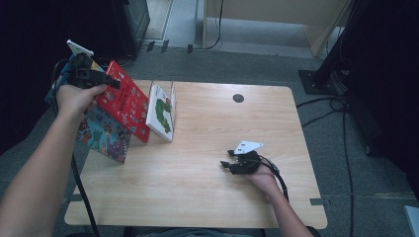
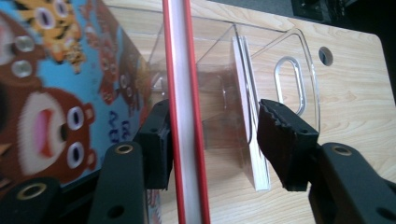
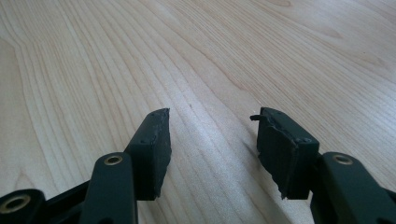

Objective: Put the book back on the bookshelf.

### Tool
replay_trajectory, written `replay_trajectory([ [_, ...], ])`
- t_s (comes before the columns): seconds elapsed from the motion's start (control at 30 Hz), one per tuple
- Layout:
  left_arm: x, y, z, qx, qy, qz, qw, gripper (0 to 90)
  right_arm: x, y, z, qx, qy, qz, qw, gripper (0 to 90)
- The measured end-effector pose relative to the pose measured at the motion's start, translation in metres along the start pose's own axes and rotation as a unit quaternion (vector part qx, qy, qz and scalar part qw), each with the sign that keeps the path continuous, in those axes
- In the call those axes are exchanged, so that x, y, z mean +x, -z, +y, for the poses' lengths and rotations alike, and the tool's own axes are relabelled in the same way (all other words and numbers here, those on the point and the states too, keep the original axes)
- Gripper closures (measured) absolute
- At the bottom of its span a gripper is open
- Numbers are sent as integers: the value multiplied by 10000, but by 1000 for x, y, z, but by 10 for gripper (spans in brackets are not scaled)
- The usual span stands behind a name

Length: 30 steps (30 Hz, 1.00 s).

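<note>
The left hand-held gripper hovers at the worktop's ten o'clock corner, its jaws parted around the top edge of the red book. In the left gripper view one pad sits against the red cover while the other stands well clear, so the grip is loose. The red book leans in a clear acrylic stand, between a blue animal picture book at its seven o'clock and a white book at its three o'clock. The right hand-held gripper rests low over bare wood at four o'clock, jaws moderately wide and empty.
</note>
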<state>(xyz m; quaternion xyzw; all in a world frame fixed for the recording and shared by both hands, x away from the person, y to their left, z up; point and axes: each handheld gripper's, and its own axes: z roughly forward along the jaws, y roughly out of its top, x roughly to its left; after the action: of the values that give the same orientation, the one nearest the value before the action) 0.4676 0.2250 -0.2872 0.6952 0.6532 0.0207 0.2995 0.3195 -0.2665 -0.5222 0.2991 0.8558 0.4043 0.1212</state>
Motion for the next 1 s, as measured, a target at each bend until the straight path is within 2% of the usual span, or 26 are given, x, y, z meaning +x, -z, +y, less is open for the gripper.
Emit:
replay_trajectory([
  [0.13, -2, 11, -5, -65, -154, 144, 9998, 461, 0, 0, 0, 2, -1, 11, 10000, 442],
  [0.27, -2, 24, -11, -183, -136, 58, 9997, 455, 0, 0, 0, 7, -3, 12, 10000, 427],
  [0.37, -6, 35, -14, -340, -224, 104, 9991, 451, 0, 0, 0, 14, 3, 0, 10000, 417],
  [0.43, -12, 45, -18, -489, -333, -56, 9982, 455, 1, 0, 0, 20, 22, -19, 10000, 412],
  [0.5, -19, 49, -22, -501, -434, -102, 9977, 453, 1, 0, 0, 19, 17, -24, 10000, 410],
  [0.63, -33, 49, -28, -459, -628, -288, 9966, 442, 1, 0, 0, 32, 7, -53, 10000, 396],
  [0.8, -50, 40, -41, -344, -831, -578, 9943, 426, 2, 0, 0, 42, -7, -81, 10000, 372],
  [0.97, -62, 28, -57, -303, -999, -648, 9924, 421, 2, 0, 0, 66, -4, -93, 9999, 334],
  [1.0, -64, 27, -62, -341, -1083, -638, 9915, 422, 2, 0, 0, 67, 5, -86, 9999, 325],
])
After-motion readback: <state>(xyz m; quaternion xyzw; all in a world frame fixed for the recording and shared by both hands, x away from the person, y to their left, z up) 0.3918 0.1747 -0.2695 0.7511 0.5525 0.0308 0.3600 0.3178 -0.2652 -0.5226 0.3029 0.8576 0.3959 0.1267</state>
